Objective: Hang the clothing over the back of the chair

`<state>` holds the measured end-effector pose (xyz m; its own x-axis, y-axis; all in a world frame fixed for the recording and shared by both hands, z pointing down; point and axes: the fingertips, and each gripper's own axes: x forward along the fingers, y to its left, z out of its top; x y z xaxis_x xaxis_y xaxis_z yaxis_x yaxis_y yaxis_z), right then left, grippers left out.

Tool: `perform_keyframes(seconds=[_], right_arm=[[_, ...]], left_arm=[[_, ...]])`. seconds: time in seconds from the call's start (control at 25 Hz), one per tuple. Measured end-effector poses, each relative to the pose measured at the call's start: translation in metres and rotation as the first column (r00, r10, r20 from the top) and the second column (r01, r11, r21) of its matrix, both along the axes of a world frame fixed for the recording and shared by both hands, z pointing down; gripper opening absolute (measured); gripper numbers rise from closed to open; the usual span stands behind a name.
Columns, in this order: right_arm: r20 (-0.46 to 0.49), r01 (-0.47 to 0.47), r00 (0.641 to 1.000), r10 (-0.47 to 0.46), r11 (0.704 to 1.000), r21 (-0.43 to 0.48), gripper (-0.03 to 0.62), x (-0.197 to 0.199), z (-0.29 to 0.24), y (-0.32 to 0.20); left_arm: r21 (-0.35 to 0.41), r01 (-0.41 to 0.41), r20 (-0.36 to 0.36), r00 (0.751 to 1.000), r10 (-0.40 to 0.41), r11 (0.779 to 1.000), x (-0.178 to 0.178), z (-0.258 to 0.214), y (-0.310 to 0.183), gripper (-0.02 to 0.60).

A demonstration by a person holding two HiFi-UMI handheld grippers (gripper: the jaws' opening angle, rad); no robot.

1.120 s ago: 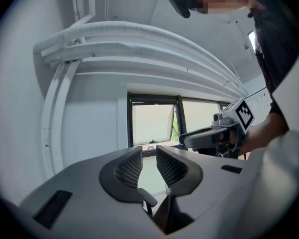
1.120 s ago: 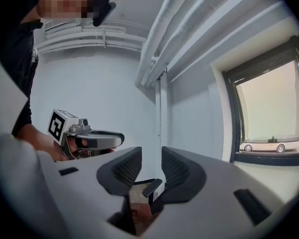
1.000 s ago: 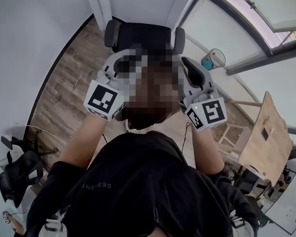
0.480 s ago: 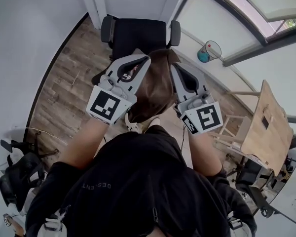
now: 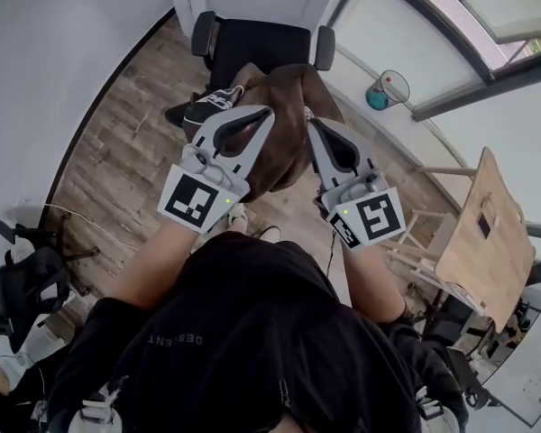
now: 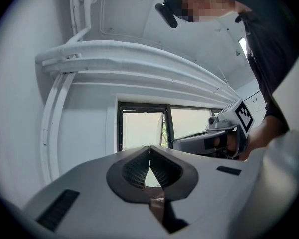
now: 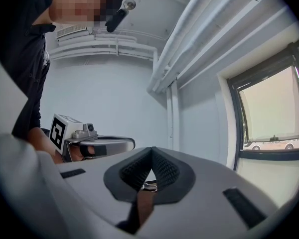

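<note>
Seen from above: a person in a black top (image 5: 243,332) stands w/ both forearms stretched fwd, a gripper in each hand.

The left gripper (image 5: 269,110) has its jaws closed tip to tip. In its own view, brown cloth shows in the throat just below the ribbed pads, so it is pinching the clothing (image 5: 284,152). The right gripper (image 5: 309,123), just beside it, is closed the same way, w/ a strip of brown fabric caught under its pads.

The clothing is a brown garment w/ a black-and-white patch on the left gripper's side. It hangs in a bunch btwn the two grippers and spills past their tips and below them, clear of the wood floor (image 5: 126,152).

Beyond the tips stands the black chair (image 5: 252,48), an armrest on each side. The far edge of the garment overlaps the chair's near edge in the head view; can't tell if they touch.

Off to the right gripper's side are a small teal bin (image 5: 385,93) by the wall and, nearer the person, a wooden tabletop (image 5: 482,242).

Progress, as a judgement: pick-up is done, and the garment is held up by both grippers and close to the chair. Not yet done: spreading it, lifting it over the chair back, draping it there and letting go. Approx. the first half is complete.
</note>
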<state>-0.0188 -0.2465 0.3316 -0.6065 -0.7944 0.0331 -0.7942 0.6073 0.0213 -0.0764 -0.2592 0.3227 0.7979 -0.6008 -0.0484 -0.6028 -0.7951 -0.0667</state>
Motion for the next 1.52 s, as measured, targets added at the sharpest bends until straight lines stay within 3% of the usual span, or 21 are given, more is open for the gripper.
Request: perform_keyframes(seconds=[0.56,0.92,1.52], right_arm=[[0.007,0.041,0.999,-0.041,0.999,-0.018,0.006,0.006,0.018,0.09],[-0.006,0.014,1.0,-0.013,1.0,0.027,0.005,0.005,0.01,0.11],[-0.002,0.015,1.0,-0.015,1.0,0.019,0.005,0.009,0.017,0.113]], left_arm=[[-0.026,0.034,0.008,0.999,-0.034,0.999,0.004,0.022,0.098,0.02],[-0.013,0.02,0.01,1.0,-0.02,1.0,0.003,0.017,0.121,0.02],[-0.017,0.018,0.018,1.0,-0.018,1.0,0.009,0.023,0.125,0.02]])
